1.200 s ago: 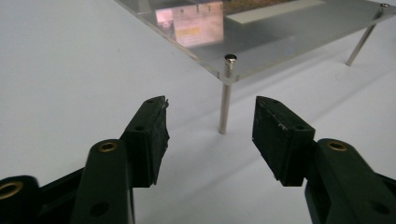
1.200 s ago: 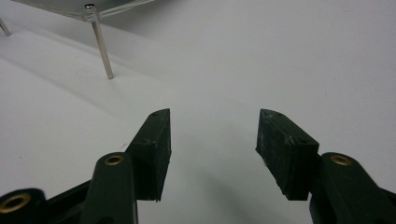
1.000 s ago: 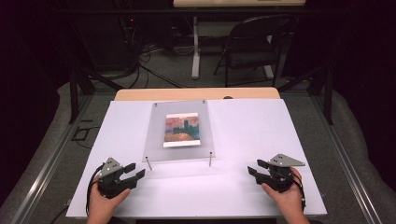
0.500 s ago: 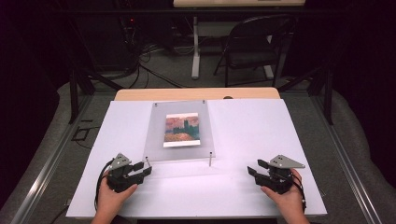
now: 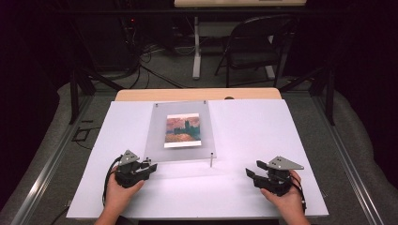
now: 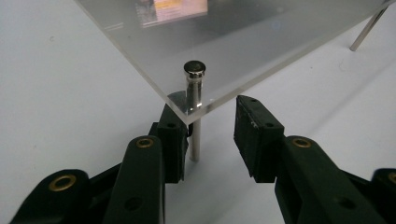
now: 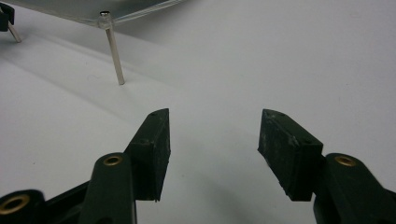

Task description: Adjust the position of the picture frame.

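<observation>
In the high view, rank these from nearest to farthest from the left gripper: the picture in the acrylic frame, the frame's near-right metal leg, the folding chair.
From the left gripper, at the frame's near-left corner:
1. Picture, just beyond it, under the clear acrylic panel.
2. Near-right metal leg, across the frame's front edge, to the right. Close to the picture in distance, so that order is marginal.
3. Folding chair, far off, behind the table.

black chair [image 5: 256, 44]; floor cables [image 5: 150, 65]

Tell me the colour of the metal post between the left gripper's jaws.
Shiny silver metal post; it shows best in the left gripper view.
</observation>
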Demonstrator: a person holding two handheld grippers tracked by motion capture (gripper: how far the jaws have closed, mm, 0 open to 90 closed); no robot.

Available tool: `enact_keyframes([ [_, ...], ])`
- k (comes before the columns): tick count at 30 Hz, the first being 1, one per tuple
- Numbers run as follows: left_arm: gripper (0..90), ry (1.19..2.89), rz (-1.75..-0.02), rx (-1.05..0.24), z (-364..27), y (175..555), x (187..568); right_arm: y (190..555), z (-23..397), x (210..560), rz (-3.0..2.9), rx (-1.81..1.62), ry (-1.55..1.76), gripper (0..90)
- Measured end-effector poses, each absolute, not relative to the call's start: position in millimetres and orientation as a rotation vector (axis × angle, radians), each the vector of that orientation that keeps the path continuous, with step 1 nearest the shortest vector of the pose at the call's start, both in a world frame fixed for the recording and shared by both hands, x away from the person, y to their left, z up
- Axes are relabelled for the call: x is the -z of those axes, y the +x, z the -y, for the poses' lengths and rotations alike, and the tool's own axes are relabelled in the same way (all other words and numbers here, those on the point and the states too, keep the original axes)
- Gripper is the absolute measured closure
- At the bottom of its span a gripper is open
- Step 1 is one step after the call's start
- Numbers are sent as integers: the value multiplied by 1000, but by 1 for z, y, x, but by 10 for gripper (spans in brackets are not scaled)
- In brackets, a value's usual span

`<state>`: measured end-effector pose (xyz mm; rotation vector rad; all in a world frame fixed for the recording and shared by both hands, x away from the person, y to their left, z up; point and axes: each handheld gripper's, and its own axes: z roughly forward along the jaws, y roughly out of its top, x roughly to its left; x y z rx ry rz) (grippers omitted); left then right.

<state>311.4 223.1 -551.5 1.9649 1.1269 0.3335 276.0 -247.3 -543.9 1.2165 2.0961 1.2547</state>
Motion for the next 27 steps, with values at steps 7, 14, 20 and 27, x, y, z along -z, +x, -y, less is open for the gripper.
enact_keyframes([
  [7, 719, 1959, -1169, -311, -222, 314, 553, 276, 245, 544, -2158, -1232, 1212, 591],
  [14, 783, 1951, -1185, -319, -224, 315, 553, 279, 237, 545, -2191, -1208, 1204, 647],
  [20, 842, 1947, -1187, -318, -227, 315, 553, 286, 220, 546, -2245, -1205, 1159, 684],
  [27, 848, 1949, -1195, -318, -226, 315, 553, 299, 197, 550, -2288, -1244, 1148, 712],
])
